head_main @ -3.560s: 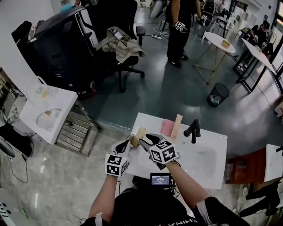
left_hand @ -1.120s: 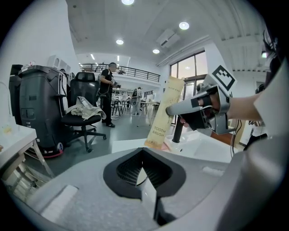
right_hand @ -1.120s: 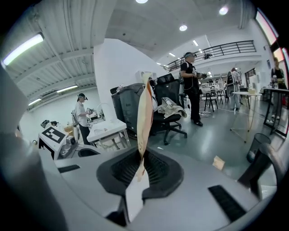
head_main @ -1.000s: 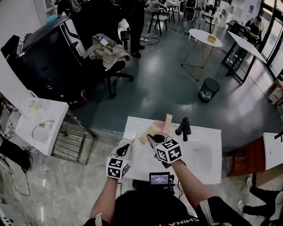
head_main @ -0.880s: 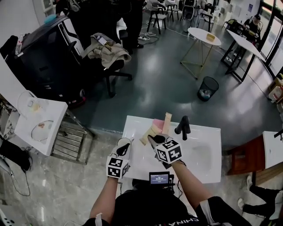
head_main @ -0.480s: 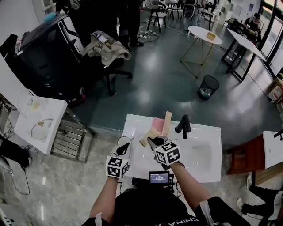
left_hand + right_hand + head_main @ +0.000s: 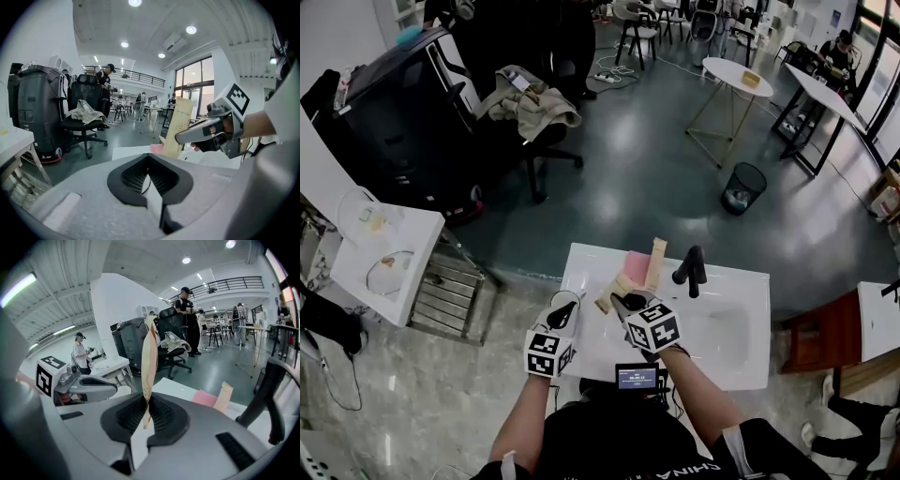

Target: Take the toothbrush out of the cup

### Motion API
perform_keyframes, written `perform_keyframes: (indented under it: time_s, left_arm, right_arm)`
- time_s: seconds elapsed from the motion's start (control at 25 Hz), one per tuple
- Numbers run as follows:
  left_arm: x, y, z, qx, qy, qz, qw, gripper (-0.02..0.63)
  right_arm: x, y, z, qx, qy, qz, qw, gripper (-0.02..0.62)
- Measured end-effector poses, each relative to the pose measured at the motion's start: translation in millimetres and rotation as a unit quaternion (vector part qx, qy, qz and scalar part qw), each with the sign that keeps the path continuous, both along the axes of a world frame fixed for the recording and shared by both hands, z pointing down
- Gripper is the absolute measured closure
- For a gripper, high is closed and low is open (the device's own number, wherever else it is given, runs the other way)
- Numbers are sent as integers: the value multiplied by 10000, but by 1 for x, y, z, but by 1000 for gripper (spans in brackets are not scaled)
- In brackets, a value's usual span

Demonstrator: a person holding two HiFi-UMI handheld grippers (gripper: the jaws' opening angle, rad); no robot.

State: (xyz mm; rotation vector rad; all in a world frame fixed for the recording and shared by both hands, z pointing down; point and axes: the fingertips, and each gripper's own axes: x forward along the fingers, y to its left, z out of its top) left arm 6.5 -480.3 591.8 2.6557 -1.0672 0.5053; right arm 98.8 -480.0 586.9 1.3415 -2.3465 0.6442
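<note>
While the right tool hangs over the white washbasin surface, its jaws are pinched tight on one end of the long tan paper-wrapped toothbrush, which runs straight out from them, apart from the cup. The left tool sits just beside it, jaws closed down on what looks like the thin rim of the small pale cup, held above the surface's left part. A black tap stands beyond, near a pink packet.
</note>
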Motion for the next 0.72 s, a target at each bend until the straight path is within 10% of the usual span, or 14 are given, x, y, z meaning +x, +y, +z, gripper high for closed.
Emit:
perform_keyframes:
  time_s: [0.72]
  left_arm:
    - [-2,-6,0,43,-108,-85,9999,597]
  right_arm:
    - [-3,-5,-1,8,57,-121,9999,565]
